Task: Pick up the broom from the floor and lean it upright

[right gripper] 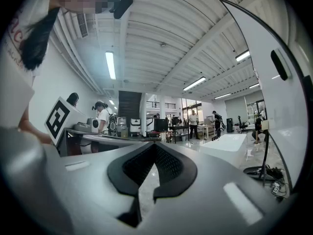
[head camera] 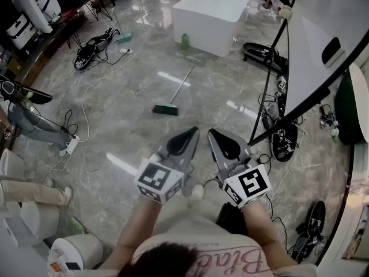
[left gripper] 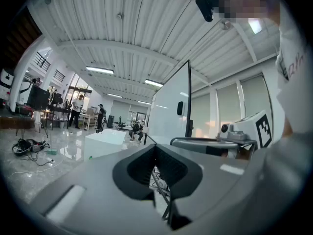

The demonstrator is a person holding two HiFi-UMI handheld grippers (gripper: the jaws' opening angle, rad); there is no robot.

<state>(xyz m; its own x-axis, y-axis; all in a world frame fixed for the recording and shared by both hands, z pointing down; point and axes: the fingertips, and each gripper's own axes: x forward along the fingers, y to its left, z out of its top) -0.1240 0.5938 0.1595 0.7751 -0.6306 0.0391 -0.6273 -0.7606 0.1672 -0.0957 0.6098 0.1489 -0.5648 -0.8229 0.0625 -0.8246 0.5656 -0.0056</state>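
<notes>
broom (head camera: 165,109) lies flat, well beyond left tongs (head camera: 193,133) and right tongs (head camera: 213,133).

The broom (head camera: 178,90) lies flat on the floor, well ahead of the left claw (head camera: 191,131) and right claw (head camera: 212,133), its green head nearest them, its pale handle pointing away.

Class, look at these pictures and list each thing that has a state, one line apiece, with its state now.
Green-headed broom with a pale handle: lying flat on the floor, untouched.
Left gripper: jaws shut, empty.
Right gripper: jaws shut, empty.
Small green bottle: standing upright on the floor, beside the white block.
</notes>
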